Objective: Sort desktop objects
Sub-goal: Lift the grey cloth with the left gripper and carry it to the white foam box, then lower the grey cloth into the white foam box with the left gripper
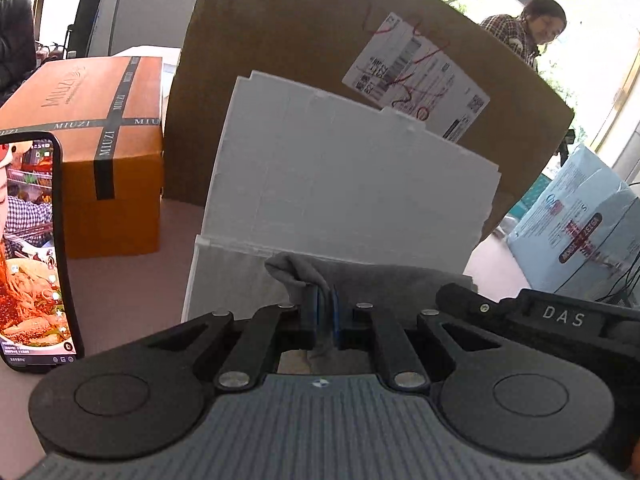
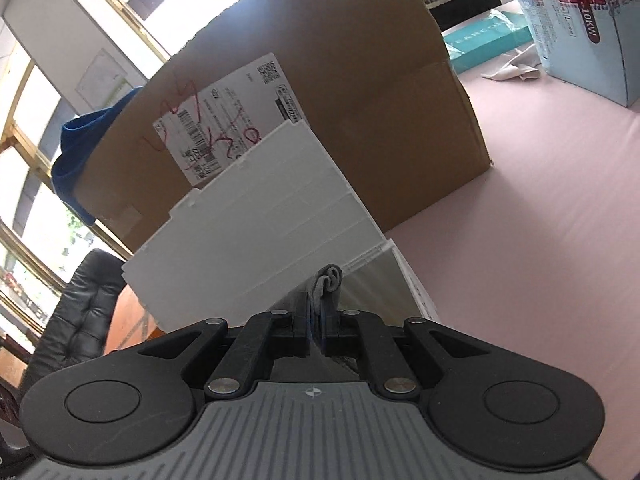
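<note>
A grey cloth (image 1: 372, 280) is stretched in front of the raised lid of a white plastic box (image 1: 340, 176). My left gripper (image 1: 326, 312) is shut on the cloth's left bunched end. In the right wrist view, my right gripper (image 2: 316, 320) is shut on a folded end of the same grey cloth (image 2: 326, 278), just before the white box lid (image 2: 256, 224). The right gripper's black body (image 1: 560, 316) shows at the right edge of the left wrist view. The inside of the box is mostly hidden.
A big brown cardboard box (image 1: 280, 40) stands right behind the white box, with a blue cloth (image 2: 76, 152) on its top. An orange box (image 1: 100, 128) and a lit phone (image 1: 32, 248) are at left. A pale blue package (image 1: 580, 220), a teal box (image 2: 488, 36), a black chair (image 2: 80, 300) and a person (image 1: 536, 28) are around the pink table (image 2: 540, 220).
</note>
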A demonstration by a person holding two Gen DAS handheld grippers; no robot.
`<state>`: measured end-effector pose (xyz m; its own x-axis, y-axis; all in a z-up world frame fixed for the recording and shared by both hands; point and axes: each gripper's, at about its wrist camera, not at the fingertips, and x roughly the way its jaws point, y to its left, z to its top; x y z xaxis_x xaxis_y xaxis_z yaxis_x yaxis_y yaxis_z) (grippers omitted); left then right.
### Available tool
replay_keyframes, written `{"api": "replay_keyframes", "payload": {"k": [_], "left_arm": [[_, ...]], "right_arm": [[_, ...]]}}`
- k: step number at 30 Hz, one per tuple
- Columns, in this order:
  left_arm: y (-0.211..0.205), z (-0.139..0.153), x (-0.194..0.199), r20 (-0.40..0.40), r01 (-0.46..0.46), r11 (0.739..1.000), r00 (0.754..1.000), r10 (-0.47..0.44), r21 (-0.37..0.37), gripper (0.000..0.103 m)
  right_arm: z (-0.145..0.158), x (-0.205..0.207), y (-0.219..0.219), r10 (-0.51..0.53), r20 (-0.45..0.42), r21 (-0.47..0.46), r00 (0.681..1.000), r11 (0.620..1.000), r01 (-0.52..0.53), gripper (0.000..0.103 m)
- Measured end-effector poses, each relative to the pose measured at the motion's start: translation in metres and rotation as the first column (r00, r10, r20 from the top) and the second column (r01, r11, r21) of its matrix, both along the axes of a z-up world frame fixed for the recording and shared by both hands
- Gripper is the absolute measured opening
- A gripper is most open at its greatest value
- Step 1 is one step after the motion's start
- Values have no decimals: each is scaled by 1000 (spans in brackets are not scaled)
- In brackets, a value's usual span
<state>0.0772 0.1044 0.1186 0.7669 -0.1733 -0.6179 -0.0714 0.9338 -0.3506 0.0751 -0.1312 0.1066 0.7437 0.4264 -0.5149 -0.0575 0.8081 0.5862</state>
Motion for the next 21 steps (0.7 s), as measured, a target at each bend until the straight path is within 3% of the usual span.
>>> {"api": "replay_keyframes", "payload": {"k": [8,21], "left_arm": [[-4,-11,9,-45,15,1000,999,-14,19,6],[-9,-23,19,-91,44,998,995,-41,35,6]], "right_arm": [[3,-15,3,0,-21,1,1000,1000,0,5],[-11,-5,12,-46,-43,-87,998,995,42,6]]}}
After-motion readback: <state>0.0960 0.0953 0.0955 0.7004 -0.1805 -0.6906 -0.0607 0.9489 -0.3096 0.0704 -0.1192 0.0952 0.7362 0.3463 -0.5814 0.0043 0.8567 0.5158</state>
